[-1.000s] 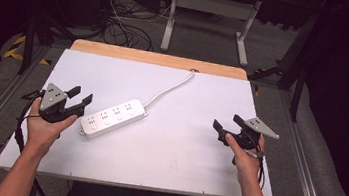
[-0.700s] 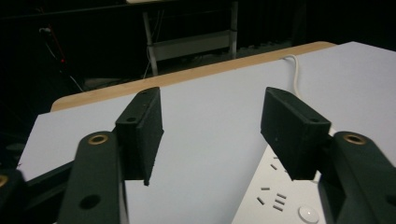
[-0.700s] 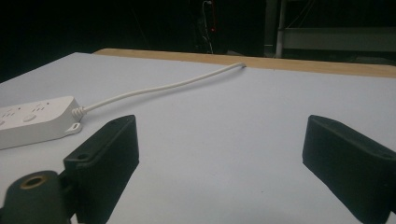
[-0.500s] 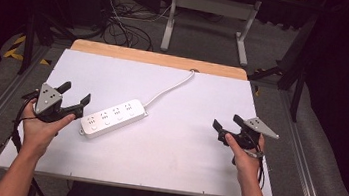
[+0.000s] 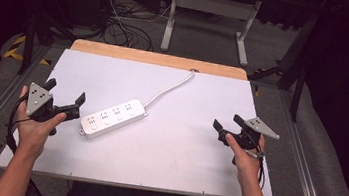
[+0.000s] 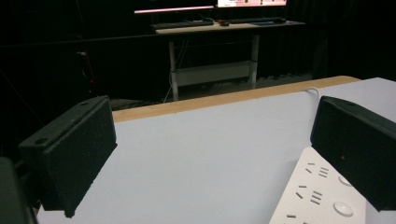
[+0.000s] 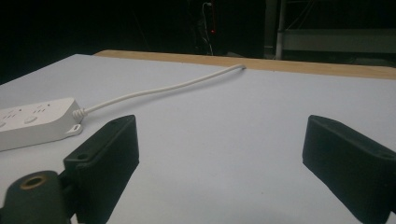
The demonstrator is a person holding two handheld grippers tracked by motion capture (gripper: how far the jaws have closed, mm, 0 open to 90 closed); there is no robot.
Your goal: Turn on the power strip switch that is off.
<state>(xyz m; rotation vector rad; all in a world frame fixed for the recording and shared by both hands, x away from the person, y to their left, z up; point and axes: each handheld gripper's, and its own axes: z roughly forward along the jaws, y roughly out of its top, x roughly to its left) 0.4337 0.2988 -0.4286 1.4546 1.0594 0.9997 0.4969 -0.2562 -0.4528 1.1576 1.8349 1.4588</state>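
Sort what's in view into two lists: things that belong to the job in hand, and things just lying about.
Part of the job:
- power strip, lying flat on the table
- its white cord, running to the table's far edge
- left tool, jaws just opened, nothing between them, beside the strip
- right tool, open, apart from the strip

Lying about:
- tangled cables on the floor
- desk frame behind

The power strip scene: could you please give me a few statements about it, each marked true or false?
1. The power strip lies flat on the white table. True.
2. The left gripper is clamped on the strip. False: its fingers have just been opening, stand wide apart and hold nothing.
3. The strip's cable runs toward the table's far wooden edge. True.
4. The right gripper holds the cable. False: it is open and well apart from it.
5. A plug sits in one of the strip's sockets. False: the sockets are free.
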